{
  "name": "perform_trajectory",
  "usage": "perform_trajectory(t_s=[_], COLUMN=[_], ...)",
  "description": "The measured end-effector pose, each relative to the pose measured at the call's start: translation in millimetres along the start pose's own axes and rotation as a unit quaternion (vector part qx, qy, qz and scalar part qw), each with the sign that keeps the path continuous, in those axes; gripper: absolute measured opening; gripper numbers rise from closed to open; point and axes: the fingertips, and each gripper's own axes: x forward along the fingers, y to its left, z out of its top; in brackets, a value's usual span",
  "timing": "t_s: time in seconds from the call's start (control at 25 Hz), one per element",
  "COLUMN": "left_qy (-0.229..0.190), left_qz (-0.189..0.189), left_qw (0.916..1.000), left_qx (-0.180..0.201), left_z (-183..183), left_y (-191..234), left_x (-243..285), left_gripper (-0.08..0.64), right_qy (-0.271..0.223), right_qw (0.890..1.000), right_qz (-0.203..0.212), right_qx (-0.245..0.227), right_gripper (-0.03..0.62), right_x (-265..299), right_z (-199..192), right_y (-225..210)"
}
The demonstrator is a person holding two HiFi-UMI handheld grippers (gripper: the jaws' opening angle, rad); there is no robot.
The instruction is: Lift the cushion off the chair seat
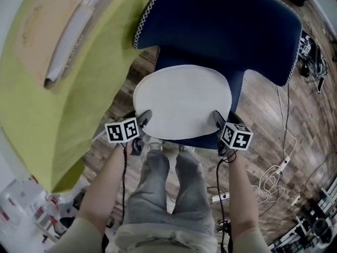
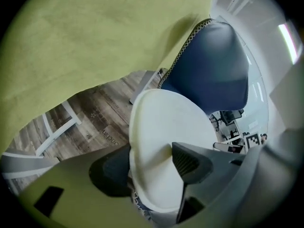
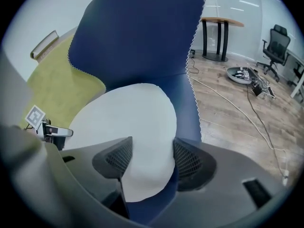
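A: Step call: grasp or lift?
B: Grasp, tail end of it. Cushion lies flat on the seat of the chair, not lifted yet. Its near rim runs into both grippers, and the rest spreads out ahead of the jaws toward the backrest.
A: Left gripper?
B: It pinches the cushion's rim. One pad dents the top face, and the other jaw sits under the edge.
A: Right gripper?
B: The rim is between its jaws, one pad on top, the other at the edge beside the seat. It reads as a pinch too, with a shallower bite and no clear dent.
A: Next move?
B: Judgement: raise both together and level, holding the squeeze so the rim doesn't slide out. The cushion looks soft, so the middle likely sags; it needs height to clear the seat.
A: Risk?
B: Right side slips first, and the cushion hangs from the left. Yellow cloth is on the left gripper's outer side, so lift straight up with no swing that way.
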Motion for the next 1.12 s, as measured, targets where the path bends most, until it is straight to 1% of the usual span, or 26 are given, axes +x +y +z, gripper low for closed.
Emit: perform_trajectory(t_s=[0.12, 0.2, 0.24, 0.32, 0.4, 0.48, 0.6, 0.68, 0.84, 0.96, 1.12], left_qy=[0.000, 0.005, 0.007, 0.014, 0.021, 0.024, 0.020, 0.011, -0.021, -0.041, -0.072], left_qz=[0.009, 0.015, 0.018, 0.023, 0.025, 0.025, 0.019, 0.012, -0.016, -0.023, -0.030], left_qw=[0.9997, 0.9989, 0.9983, 0.9967, 0.9954, 0.9954, 0.9958, 0.9959, 0.9958, 0.9943, 0.9907], left_qx=[0.025, 0.045, 0.055, 0.076, 0.090, 0.090, 0.088, 0.089, 0.088, 0.095, 0.111], left_z=[3, 7, 8, 8, 6, 5, 7, 12, 30, 41, 59], left_y=[-7, -11, -14, -18, -24, -29, -41, -52, -78, -96, -121], left_x=[-2, -4, -7, -14, -26, -41, -68, -88, -127, -158, -203], left_gripper=[0.228, 0.207, 0.193, 0.165, 0.149, 0.143, 0.141, 0.141, 0.141, 0.141, 0.138], right_qy=[-0.005, -0.011, -0.011, -0.005, -0.002, -0.004, -0.017, -0.030, -0.070, -0.099, -0.138], right_qw=[1.000, 1.000, 1.000, 1.000, 0.999, 0.999, 0.998, 0.998, 0.995, 0.991, 0.987], right_qz=[0.001, -0.007, -0.009, -0.014, -0.027, -0.035, -0.036, -0.035, -0.044, -0.045, -0.034], right_qx=[0.001, -0.003, -0.001, -0.004, -0.027, -0.038, -0.038, -0.045, -0.062, -0.071, -0.071], right_gripper=[0.230, 0.118, 0.093, 0.086, 0.084, 0.084, 0.084, 0.084, 0.086, 0.086, 0.086], right_x=[-2, -7, -10, -17, -30, -48, -80, -103, -150, -187, -239], right_z=[1, 2, 1, -6, -13, -15, -7, 4, 33, 55, 84], right_y=[0, 2, 4, 10, 18, 27, 38, 46, 62, 78, 100])
